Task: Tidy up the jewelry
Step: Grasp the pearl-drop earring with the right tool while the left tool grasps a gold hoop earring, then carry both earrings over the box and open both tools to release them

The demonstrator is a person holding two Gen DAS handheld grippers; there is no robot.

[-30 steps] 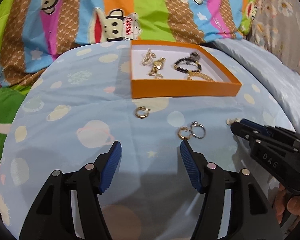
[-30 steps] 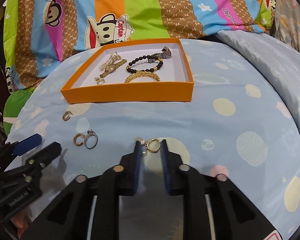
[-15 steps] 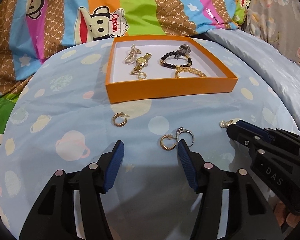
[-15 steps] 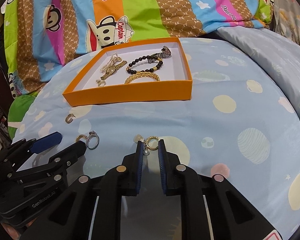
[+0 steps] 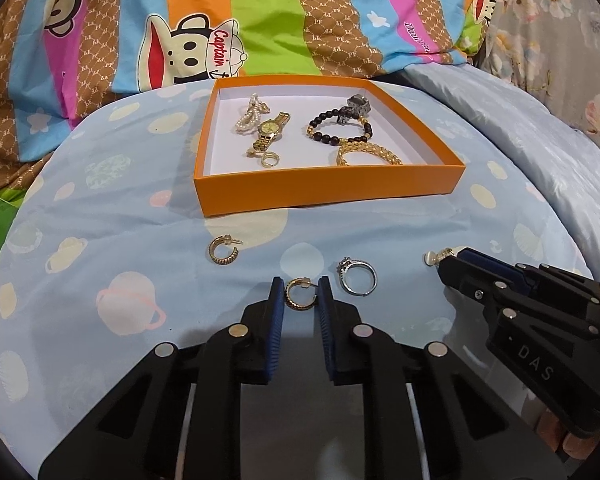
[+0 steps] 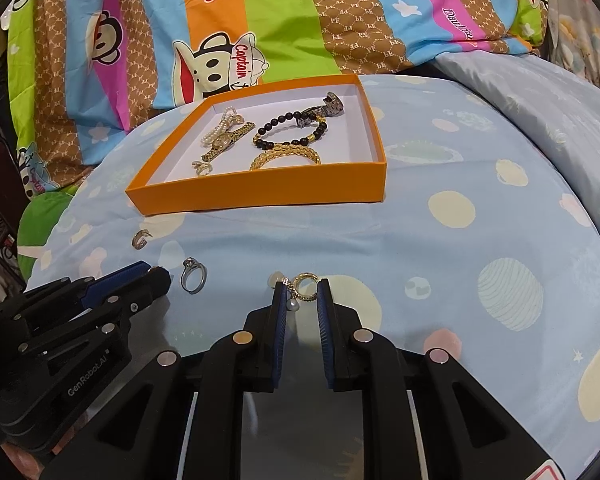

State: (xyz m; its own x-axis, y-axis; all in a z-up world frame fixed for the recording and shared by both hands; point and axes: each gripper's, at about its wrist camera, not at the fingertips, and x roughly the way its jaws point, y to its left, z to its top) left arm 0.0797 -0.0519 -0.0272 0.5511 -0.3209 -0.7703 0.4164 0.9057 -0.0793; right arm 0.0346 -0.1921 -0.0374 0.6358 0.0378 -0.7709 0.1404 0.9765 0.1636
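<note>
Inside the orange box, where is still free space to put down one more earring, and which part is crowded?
In the orange box, the bare white floor runs along the right wall, right of the gold chain bracelet and black bead bracelet, and in the near-left corner beside the small ring. The middle is crowded: pearl strand, gold watch and the bracelets lie close together.

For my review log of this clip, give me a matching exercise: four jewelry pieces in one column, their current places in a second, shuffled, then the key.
Items:
1. gold hoop earring
2. pearl-drop earring
3. silver ring
4. gold watch

Places:
A. inside the orange box
B. on the blue sheet, outside both grippers
C. between the fingers of the left gripper
D. between the fingers of the right gripper

Pairs: 1-C, 2-D, 3-B, 4-A
</note>
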